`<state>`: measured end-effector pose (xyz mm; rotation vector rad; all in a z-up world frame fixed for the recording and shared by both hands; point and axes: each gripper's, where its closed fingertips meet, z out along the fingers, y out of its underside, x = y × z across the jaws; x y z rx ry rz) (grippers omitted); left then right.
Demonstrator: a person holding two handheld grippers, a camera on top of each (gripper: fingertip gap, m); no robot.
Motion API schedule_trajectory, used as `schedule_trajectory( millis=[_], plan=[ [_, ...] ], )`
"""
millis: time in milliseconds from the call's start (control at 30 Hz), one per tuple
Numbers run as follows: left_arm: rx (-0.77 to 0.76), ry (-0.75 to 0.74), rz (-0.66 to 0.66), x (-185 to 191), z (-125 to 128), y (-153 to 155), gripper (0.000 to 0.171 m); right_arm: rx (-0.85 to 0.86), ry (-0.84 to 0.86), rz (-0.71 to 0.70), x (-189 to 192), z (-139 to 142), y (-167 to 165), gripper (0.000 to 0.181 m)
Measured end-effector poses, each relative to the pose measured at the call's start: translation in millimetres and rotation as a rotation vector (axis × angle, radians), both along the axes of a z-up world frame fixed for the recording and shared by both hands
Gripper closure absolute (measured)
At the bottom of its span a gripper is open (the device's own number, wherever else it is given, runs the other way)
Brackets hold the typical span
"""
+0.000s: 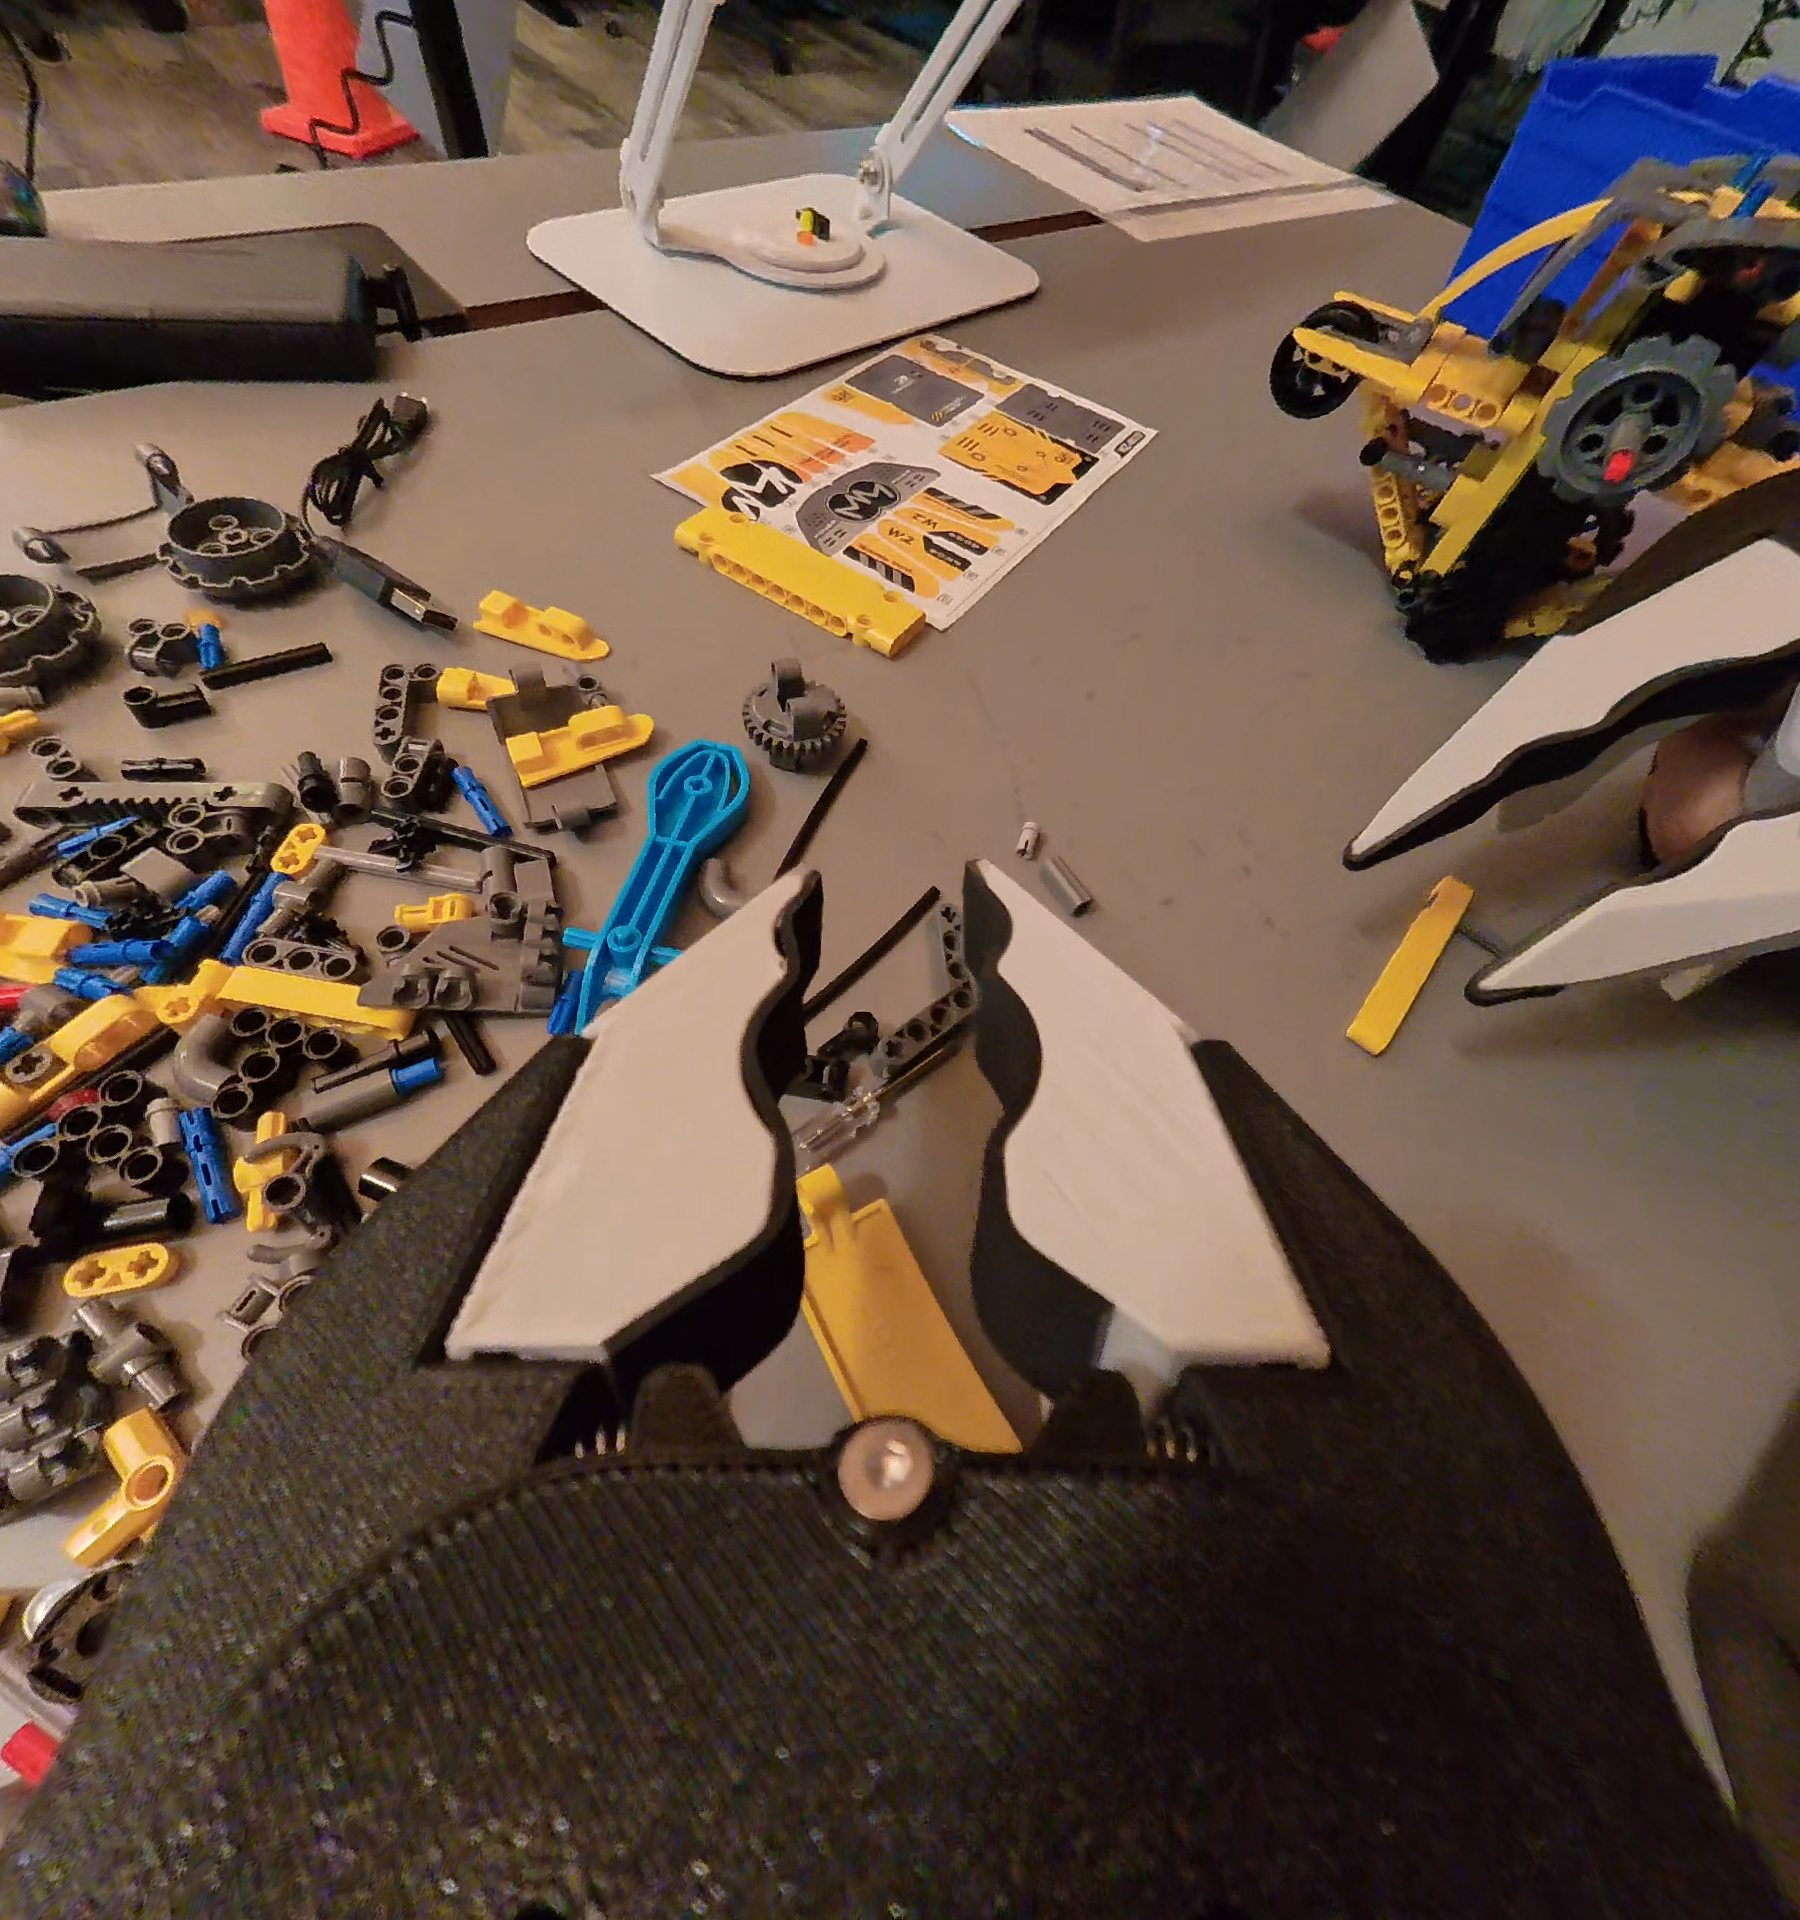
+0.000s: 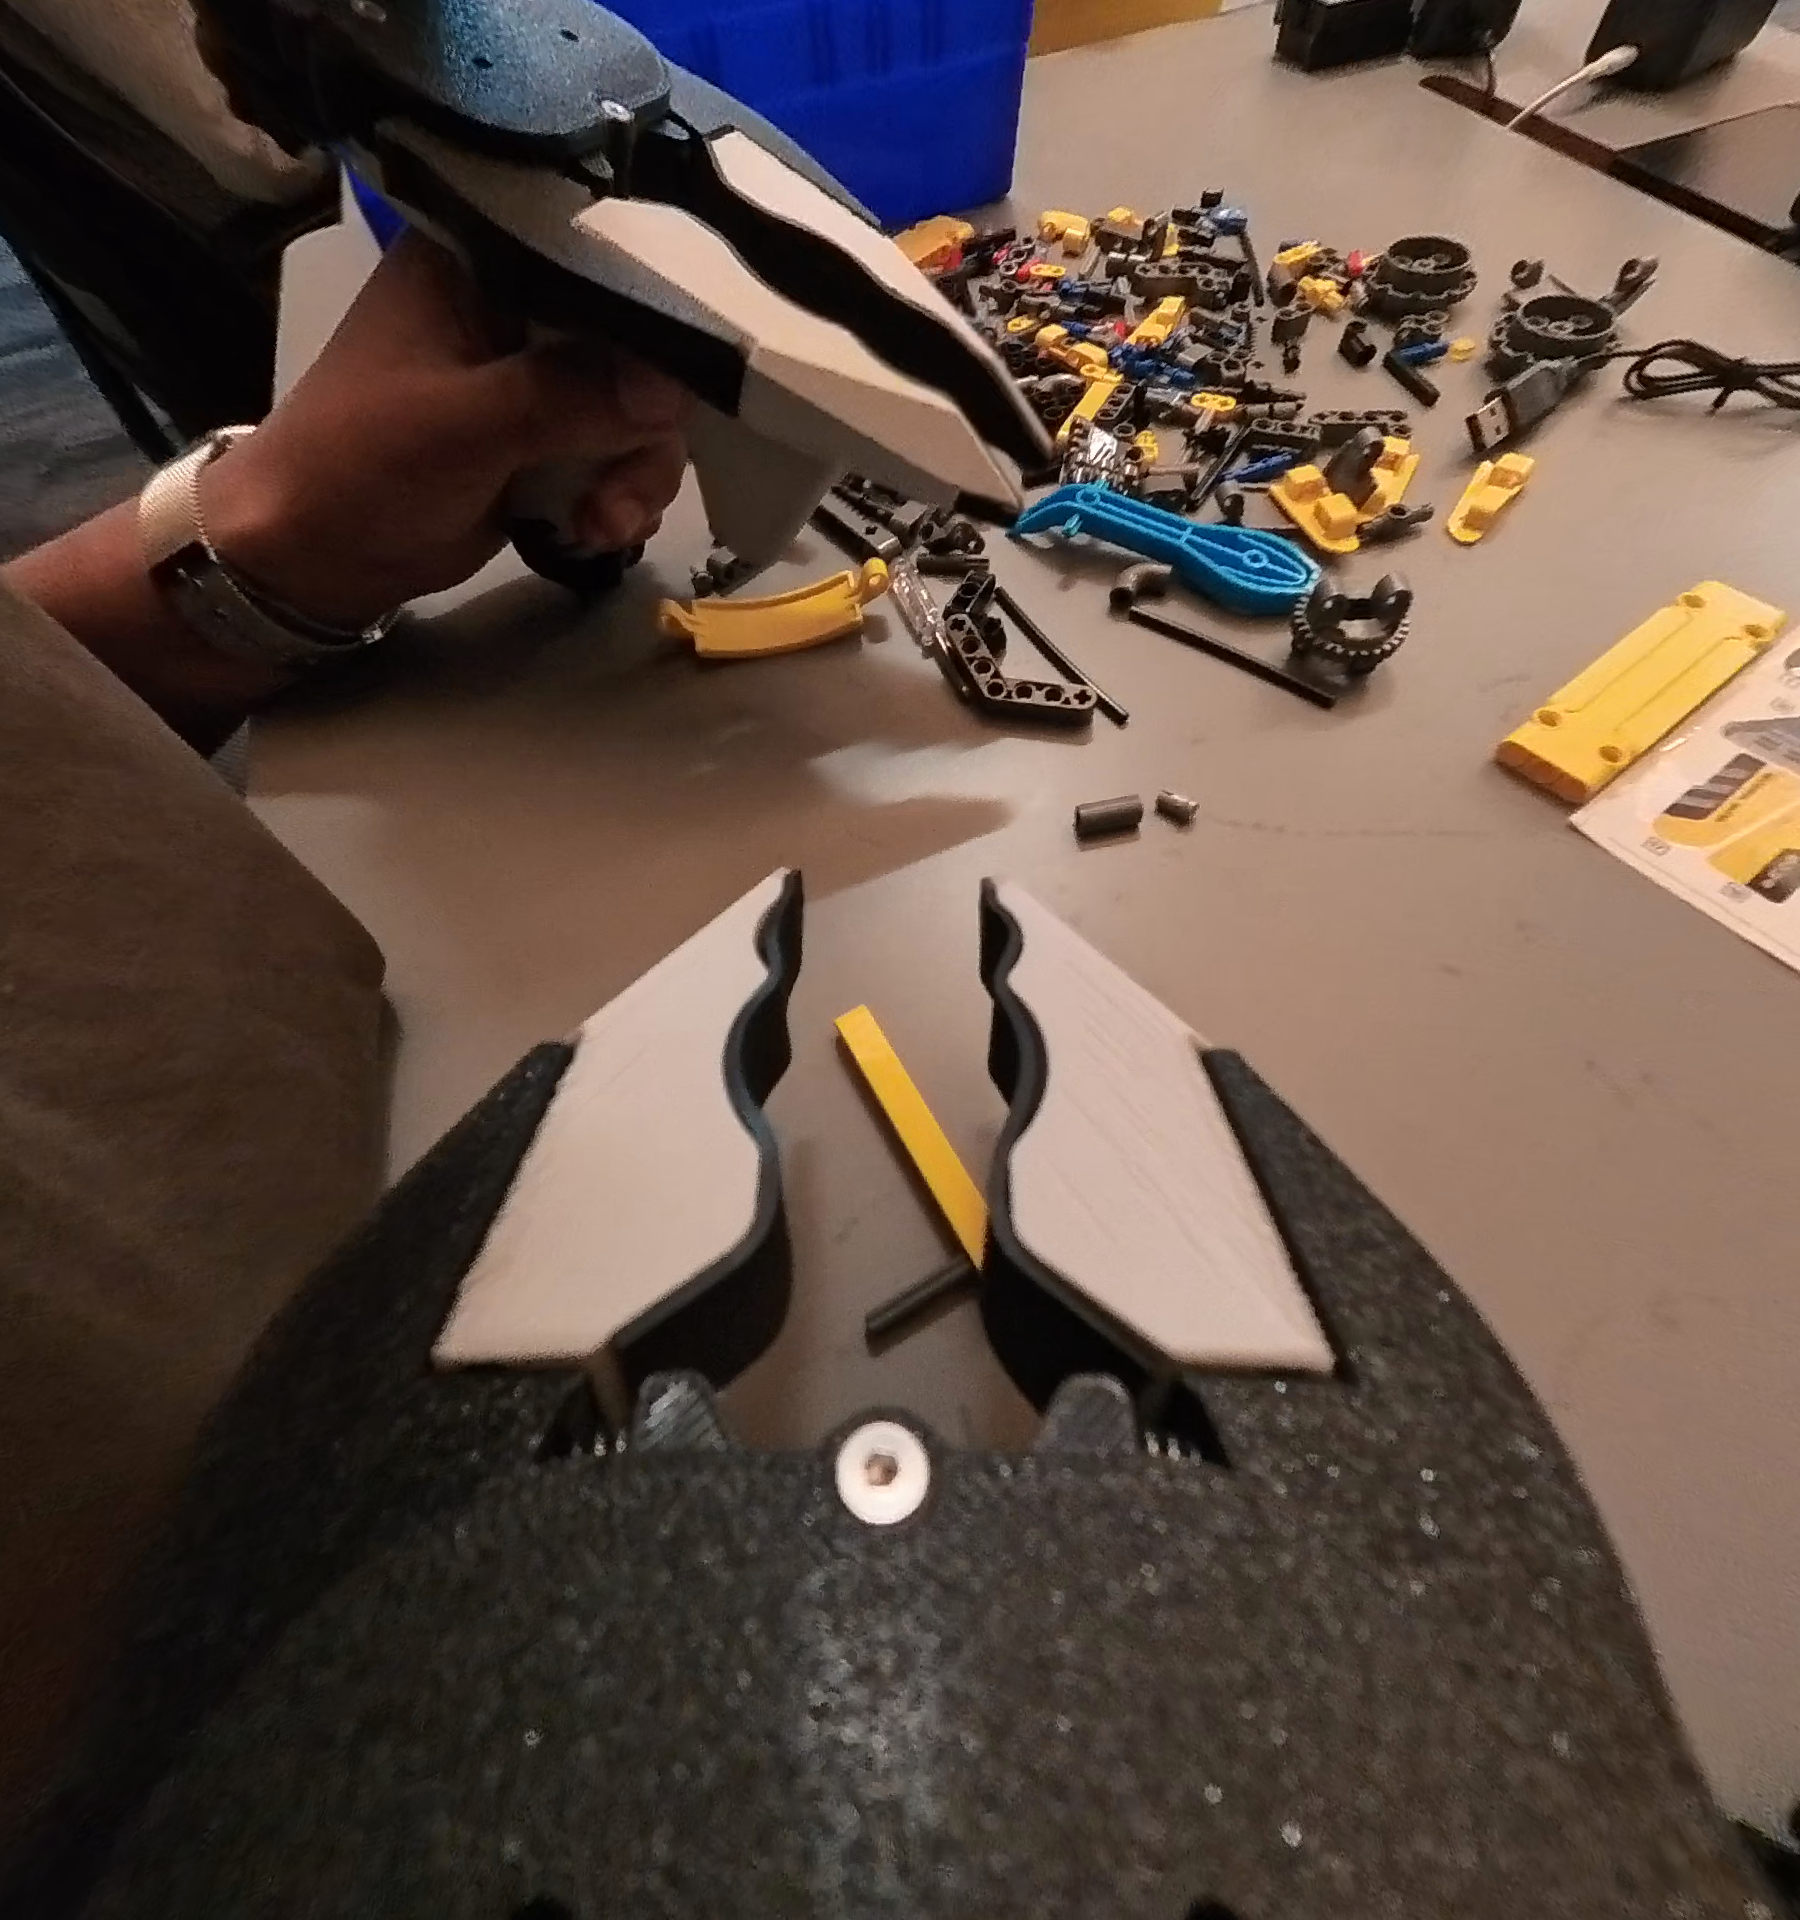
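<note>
On grey table (image 1: 1239, 727), two hand-held grippers, left (image 1: 891, 899), right (image 2: 891, 904), both released, one yellow strip (image 2: 911, 1127) between right's fingers.

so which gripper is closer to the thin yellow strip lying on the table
Right. The right gripper hangs over the thin yellow strip, which shows between its open fingers. The left gripper is off over the edge of the parts pile.

Warm, rather dim indoor light falls from above, leaving soft shadows on the grey table (image 1: 1239, 727). A pale sheen of glare lies on the tabletop in the right wrist view, whose near foreground is slightly soft. Both wide-angle views bend straight lines at the edges.
</note>
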<state>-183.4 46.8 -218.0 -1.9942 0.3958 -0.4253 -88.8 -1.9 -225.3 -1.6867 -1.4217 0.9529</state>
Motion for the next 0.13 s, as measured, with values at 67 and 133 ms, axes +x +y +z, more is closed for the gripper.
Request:
schedule_trajectory(
  millis=[67,133],
  plan=[
    [0.0,0.005,-0.002,0.5,-0.3,-0.3,0.145,-0.022,0.007,0.006,0.2,0.5,0.1,0.148],
    [0.0,0.002,-0.003,0.5,-0.1,-0.4,0.144,-0.035,0.016,0.008,0.5,1.6,0.5,0.148]
  ],
)
